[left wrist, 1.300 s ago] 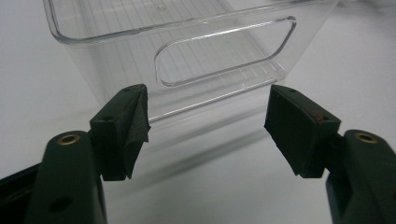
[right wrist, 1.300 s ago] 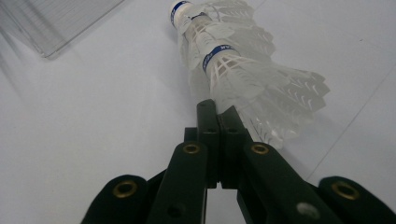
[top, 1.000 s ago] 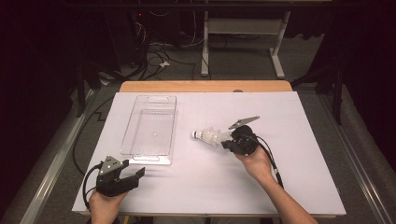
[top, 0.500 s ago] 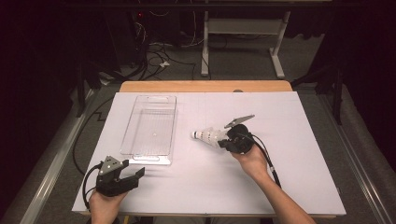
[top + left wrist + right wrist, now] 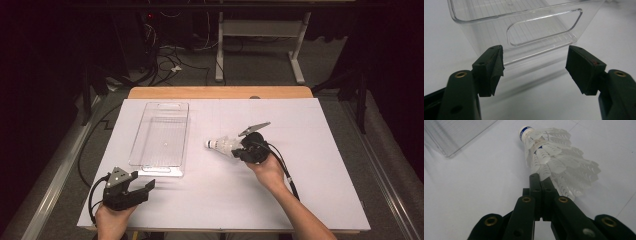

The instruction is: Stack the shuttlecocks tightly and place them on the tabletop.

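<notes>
Item one: we log a white feather shuttlecock [image 5: 554, 157], its skirt pinched in the clenched jaws of the right gripper [image 5: 239, 148]. It sits mid-table, cork pointing to 9 o'clock towards the bin. A blue band rings the cork and a small blue mark shows on the skirt; we cannot read any lettering.

Item two: a clear plastic storage bin [image 5: 161, 136], at about 12 o'clock from the left gripper [image 5: 145, 187], whose jaws stand released with nothing between them.

Item three: the white table [image 5: 320, 195].
</notes>
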Demonstrator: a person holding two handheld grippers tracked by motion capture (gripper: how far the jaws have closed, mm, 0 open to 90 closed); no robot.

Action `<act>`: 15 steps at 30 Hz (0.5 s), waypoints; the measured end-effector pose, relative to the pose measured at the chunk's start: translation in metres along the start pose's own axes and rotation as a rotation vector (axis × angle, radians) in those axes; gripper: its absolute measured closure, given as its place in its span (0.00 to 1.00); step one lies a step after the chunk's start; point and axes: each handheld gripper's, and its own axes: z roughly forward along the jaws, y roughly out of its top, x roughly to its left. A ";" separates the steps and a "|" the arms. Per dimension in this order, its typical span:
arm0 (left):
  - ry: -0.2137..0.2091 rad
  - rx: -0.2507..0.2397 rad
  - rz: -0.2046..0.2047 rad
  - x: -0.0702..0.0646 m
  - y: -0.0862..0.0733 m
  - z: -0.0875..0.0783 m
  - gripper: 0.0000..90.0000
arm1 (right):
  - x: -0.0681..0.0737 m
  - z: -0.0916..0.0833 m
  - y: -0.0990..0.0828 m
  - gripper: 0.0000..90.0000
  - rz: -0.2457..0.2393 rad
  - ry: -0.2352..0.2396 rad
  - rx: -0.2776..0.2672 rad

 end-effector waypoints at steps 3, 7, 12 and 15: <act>0.000 0.000 0.000 0.000 0.000 0.000 0.35 | 0.000 0.000 0.001 1.00 -0.001 0.001 0.000; 0.000 0.000 0.000 0.000 0.000 0.000 0.35 | -0.001 0.001 0.002 1.00 -0.005 0.002 0.000; 0.000 0.000 0.000 0.000 0.000 0.000 0.35 | -0.003 0.002 0.003 1.00 -0.005 0.002 -0.002; 0.000 0.001 0.001 0.000 0.000 0.000 0.35 | -0.004 0.003 0.003 1.00 -0.005 0.003 -0.004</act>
